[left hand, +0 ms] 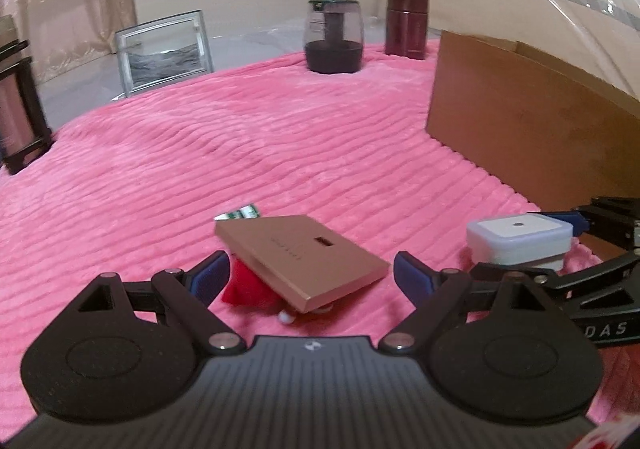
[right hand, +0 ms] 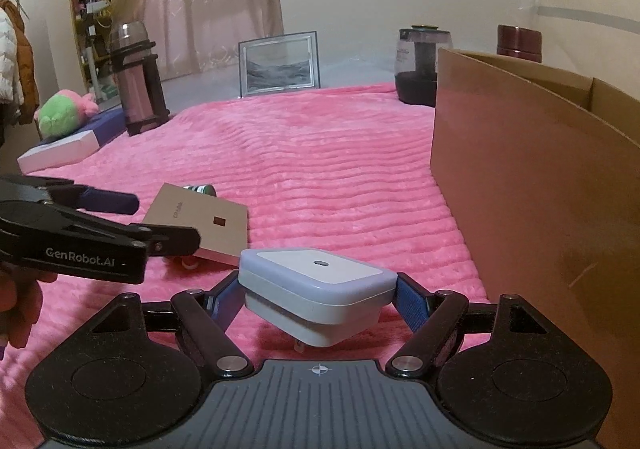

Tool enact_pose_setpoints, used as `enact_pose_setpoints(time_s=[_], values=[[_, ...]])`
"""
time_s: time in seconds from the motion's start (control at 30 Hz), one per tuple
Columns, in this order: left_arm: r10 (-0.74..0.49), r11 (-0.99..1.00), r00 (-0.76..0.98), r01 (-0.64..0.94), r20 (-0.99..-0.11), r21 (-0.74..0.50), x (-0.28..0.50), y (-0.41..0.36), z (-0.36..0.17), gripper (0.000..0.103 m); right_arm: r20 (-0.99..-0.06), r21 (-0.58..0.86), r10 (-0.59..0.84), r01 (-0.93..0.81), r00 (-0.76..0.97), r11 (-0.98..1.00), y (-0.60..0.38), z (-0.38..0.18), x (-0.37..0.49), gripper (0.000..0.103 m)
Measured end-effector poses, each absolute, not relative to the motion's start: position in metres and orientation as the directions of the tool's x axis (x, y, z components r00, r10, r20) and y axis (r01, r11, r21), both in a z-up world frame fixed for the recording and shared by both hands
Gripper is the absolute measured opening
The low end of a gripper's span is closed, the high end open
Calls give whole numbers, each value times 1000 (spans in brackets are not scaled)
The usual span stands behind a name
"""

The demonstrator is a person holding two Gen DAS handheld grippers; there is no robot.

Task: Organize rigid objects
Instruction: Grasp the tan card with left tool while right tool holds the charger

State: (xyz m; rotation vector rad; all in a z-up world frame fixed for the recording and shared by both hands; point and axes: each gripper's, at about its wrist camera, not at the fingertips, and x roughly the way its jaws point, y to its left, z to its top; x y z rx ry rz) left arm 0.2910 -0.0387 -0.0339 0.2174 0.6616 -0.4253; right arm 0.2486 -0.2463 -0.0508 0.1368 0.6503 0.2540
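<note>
On a bed spread with a ribbed pink blanket, the right tool grips a white square plug-in night light, blue pads pressed to its two opposite sides and its prongs pointing down toward the blanket. The light sits low at the centre of the right wrist view, flat face up, broad sides running left to right across the jaws. The open brown cardboard box rises along the right of that frame, near the held light and much closer to this hand than to the other; judging by the task, a carry rightward and over the near wall looks the likely next move. In the left wrist view, the left tool stands released, nothing between its pads, with a flat tan rectangular case lying just ahead of it in the lower middle. The case is skewed, long axis running from upper left to lower right, its near corner propped on a red cloth item and tilted. Small green-and-white cylinders peek out behind its far edge.
</note>
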Motion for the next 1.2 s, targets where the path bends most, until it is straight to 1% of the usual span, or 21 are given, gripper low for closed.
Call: enact_pose_setpoints(time_s=[0.17,0.27,0.63,0.7,0.83,0.93,0.97,1.03,1.07,1.1,1.17,1.2], values=[[-303,888,703,454,-643,78,297,-48,-40,86,-585,200,271,-188,764,962,-248,-56,250,76],[-293,893,710,443,-640,82,299,-51,-42,89,-588,197,270,-189,763,962,-250,-58,250,76],[-196,898,744,398,-639,189,293,-62,-51,89,-588,203,274,-189,761,961,-253,-62,251,76],[-206,903,739,396,-641,168,289,-60,-51,88,-589,206,275,-188,760,960,-254,-63,251,76],[-183,924,763,349,-621,158,276,-61,-51,88,-588,201,275,-192,761,961,-254,-63,250,76],[-173,938,773,319,-610,138,272,-63,-54,82,-588,202,276,-193,760,960,-253,-63,250,76],[-169,944,775,305,-609,126,273,-64,-55,79,-589,202,276,-192,759,960,-254,-62,249,74],[-158,958,780,270,-605,98,274,-64,-57,79,-589,203,276,-192,759,960,-255,-62,249,74],[-150,967,782,245,-605,77,275,-63,-57,77,-589,203,276,-191,760,960,-256,-62,249,74],[-152,974,782,222,-604,42,275,-62,-57,72,-589,204,276,-191,759,960,-257,-63,249,74],[-165,983,779,177,-605,-40,276,-56,-56,69,-588,205,277,-192,760,960,-258,-63,248,74],[-168,985,780,160,-602,-67,275,-53,-55,64,-588,204,278,-193,759,960,-257,-63,248,74]])
